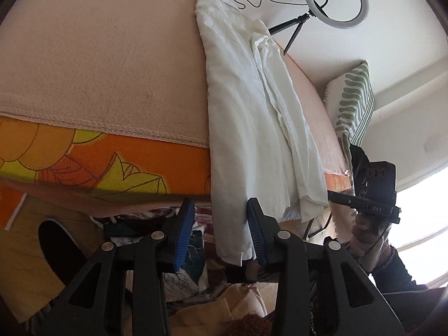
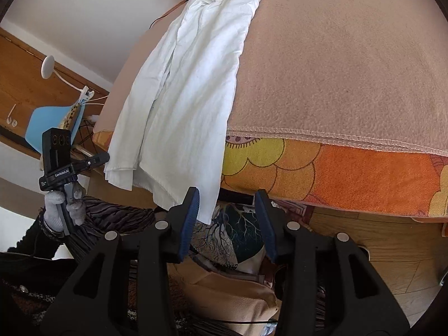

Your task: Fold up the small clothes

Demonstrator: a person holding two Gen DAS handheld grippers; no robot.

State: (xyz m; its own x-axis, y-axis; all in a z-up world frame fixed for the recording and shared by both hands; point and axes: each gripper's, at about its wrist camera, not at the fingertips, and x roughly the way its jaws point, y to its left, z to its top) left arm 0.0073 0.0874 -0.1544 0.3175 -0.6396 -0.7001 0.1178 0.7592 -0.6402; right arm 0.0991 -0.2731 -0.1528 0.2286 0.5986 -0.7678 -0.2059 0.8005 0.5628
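White garment (image 1: 252,117) runs lengthwise across the pink blanket (image 1: 98,64), hem draped over its near edge, long and creased, folded narrow. We see left gripper (image 1: 221,226) at one hem corner, right gripper (image 2: 226,218) at the other; both jaws apart, cloth between, unclamped.

A bed fills most of the room, spread with a pinkish-beige fleece blanket (image 1: 106,56) over an orange sheet (image 1: 84,162) printed with big yellow flowers. Behind it the wall (image 1: 397,42) is plain white. A ring light (image 1: 336,0) on a small black tripod stands at the far side of the bed, its cable trailing across. A green-and-white striped cushion (image 1: 352,103) leans by the wall. Strong daylight pours through a window (image 1: 422,218). Wooden panelling (image 2: 22,84) and a blue chair (image 2: 53,123) sit opposite, and the floor (image 2: 392,252) is wood.
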